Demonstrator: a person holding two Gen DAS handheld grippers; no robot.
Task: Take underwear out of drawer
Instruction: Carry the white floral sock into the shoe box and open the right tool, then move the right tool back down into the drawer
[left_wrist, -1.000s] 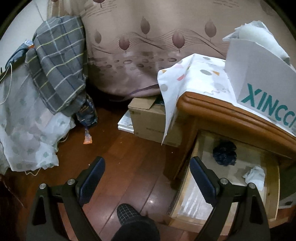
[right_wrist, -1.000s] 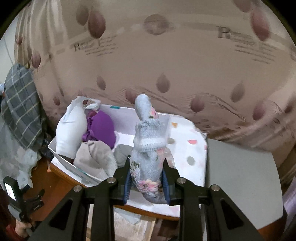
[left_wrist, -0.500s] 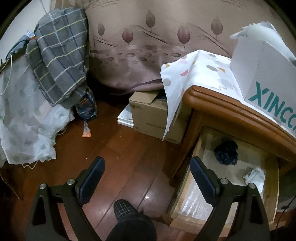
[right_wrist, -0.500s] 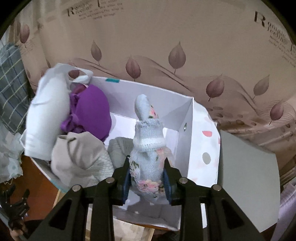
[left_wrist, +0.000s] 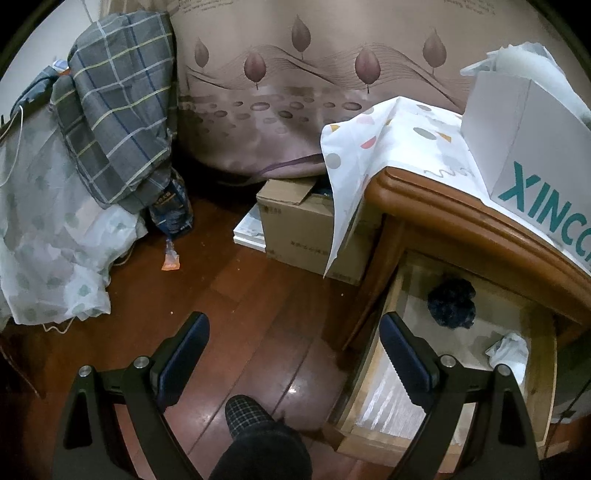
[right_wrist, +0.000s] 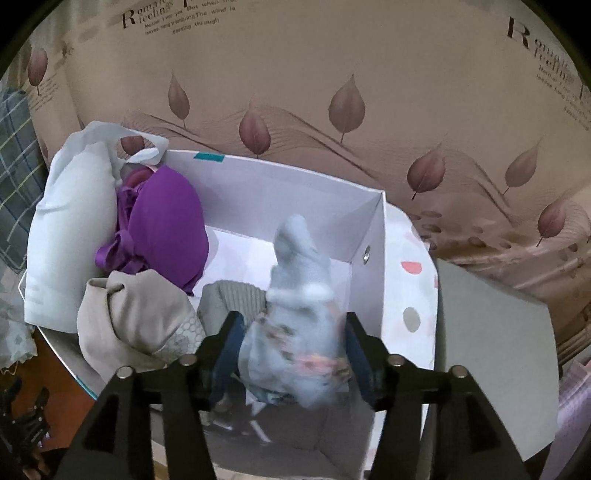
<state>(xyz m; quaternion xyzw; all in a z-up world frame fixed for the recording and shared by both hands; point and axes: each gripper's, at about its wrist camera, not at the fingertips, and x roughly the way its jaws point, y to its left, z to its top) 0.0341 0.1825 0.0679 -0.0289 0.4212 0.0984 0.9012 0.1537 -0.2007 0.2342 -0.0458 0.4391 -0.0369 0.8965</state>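
In the right wrist view my right gripper (right_wrist: 291, 343) hangs over a white box (right_wrist: 373, 236) on the nightstand. A pale blue floral underwear piece (right_wrist: 299, 321) sits between its fingers, blurred, and the jaws stand wider than the cloth. The box holds a purple bra (right_wrist: 162, 221), beige cloth (right_wrist: 129, 317) and a grey piece (right_wrist: 232, 299). In the left wrist view my left gripper (left_wrist: 295, 336) is open and empty above the floor, left of the open wooden drawer (left_wrist: 373, 369). A dark bundle (left_wrist: 452, 302) and a white cloth (left_wrist: 509, 350) lie in the drawer.
A cardboard box (left_wrist: 306, 229) stands on the wood floor beside the nightstand (left_wrist: 461, 218). A plaid blanket (left_wrist: 118, 107) and a sheer cloth (left_wrist: 48, 236) hang at left. A spotted cloth (left_wrist: 388, 140) covers the nightstand top. A grey board (right_wrist: 491, 365) lies right of the white box.
The right gripper moved forward and down over the white box, then its jaws spread; the floral piece is blurred as it slips. The left gripper drifted slightly back from the drawer.
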